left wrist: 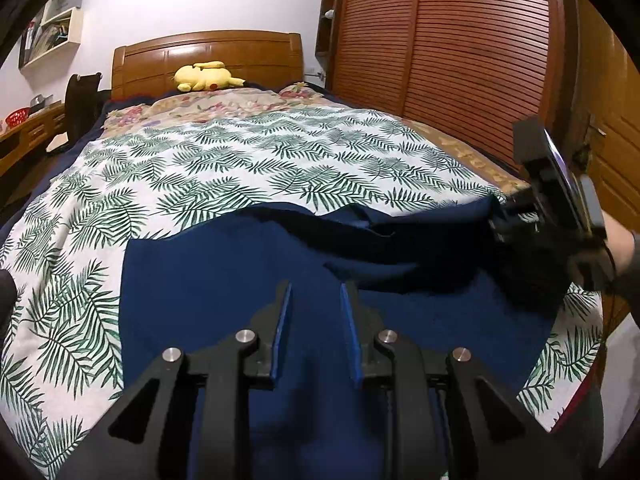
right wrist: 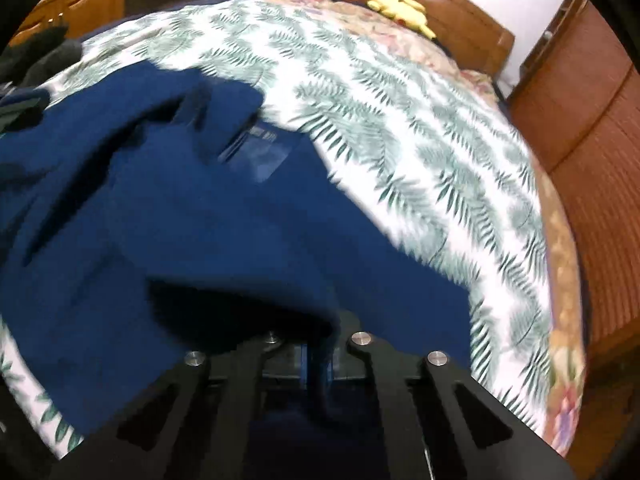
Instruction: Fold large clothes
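Left wrist view: navy garment spread flat on a leaf-print sheet over the bed, soft matte knit, one straight edge at left, far edge rumpled into a dark fold. Left gripper low over the cloth, blue-lined black fingers a narrow gap apart, nothing seen clamped between them. Right gripper at the far right edge, black and blocky, at the lifted corner of the garment; grip itself too dark to read here. Sleeve and hand behind it. Glossy wooden headboard, yellow plush toy, slatted wardrobe door, wall shelves.

Right wrist view: blurred. Right gripper drawn tight together, blue pads nearly meeting, a thick fold of the navy garment bunched over the fingers and caught between them. Seen only here: pale rectangular label inside the neckline, a dark heap of clothes at the bed's left edge, wooden cabinet beyond. Leaf-print sheet and plush toy again, headboard tilted.
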`<state>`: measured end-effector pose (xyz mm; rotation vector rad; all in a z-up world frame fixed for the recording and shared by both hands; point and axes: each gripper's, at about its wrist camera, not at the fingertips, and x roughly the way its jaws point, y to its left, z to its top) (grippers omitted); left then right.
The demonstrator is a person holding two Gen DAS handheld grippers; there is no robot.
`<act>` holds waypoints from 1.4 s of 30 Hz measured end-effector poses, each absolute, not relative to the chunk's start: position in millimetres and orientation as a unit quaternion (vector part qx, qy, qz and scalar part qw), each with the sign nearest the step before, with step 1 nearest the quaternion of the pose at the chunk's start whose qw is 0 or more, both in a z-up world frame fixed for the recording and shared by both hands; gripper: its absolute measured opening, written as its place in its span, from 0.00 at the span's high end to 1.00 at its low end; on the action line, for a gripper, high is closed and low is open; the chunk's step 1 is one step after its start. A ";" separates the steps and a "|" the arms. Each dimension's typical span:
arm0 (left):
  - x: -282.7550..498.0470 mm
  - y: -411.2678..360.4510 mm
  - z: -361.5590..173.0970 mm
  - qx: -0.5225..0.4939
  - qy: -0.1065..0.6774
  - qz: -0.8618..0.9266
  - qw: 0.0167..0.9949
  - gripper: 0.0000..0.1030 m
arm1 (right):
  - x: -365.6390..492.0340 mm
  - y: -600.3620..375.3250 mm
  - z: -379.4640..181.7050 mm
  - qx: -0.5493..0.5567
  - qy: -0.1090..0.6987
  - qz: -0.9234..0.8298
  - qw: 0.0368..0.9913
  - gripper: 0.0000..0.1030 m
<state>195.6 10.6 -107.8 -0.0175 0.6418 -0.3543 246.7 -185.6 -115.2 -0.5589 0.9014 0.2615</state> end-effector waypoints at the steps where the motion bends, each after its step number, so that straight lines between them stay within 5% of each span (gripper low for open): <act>1: 195.7 12.2 -108.7 -0.009 0.315 -0.172 0.933 0.78 | 255.3 -184.6 -110.9 -0.267 0.423 0.121 0.858 0.97; 18: 199.3 25.4 -111.9 -0.018 0.321 -0.170 0.932 0.78 | 359.7 -164.5 -87.7 -0.286 0.388 0.054 0.875 0.97; 21: 198.5 25.0 -111.7 -0.018 0.320 -0.171 0.932 0.78 | 363.1 -168.5 -78.0 -0.274 0.366 0.024 0.889 0.71; 23: 198.6 25.4 -111.7 -0.018 0.321 -0.171 0.932 0.78 | 362.4 -174.8 -68.8 -0.251 0.353 0.020 0.901 0.44; 24: 198.4 25.2 -111.7 -0.018 0.321 -0.171 0.931 0.78 | 361.3 -181.0 -64.2 -0.236 0.348 0.018 0.907 0.42; 40: 200.5 24.8 -114.2 -0.013 0.325 -0.166 0.931 0.78 | 364.9 -271.7 -129.2 -0.106 0.483 0.006 0.869 0.41; 42: 200.8 25.1 -114.6 -0.013 0.326 -0.166 0.931 0.78 | 369.2 -279.8 -138.9 -0.056 0.508 0.035 0.859 0.54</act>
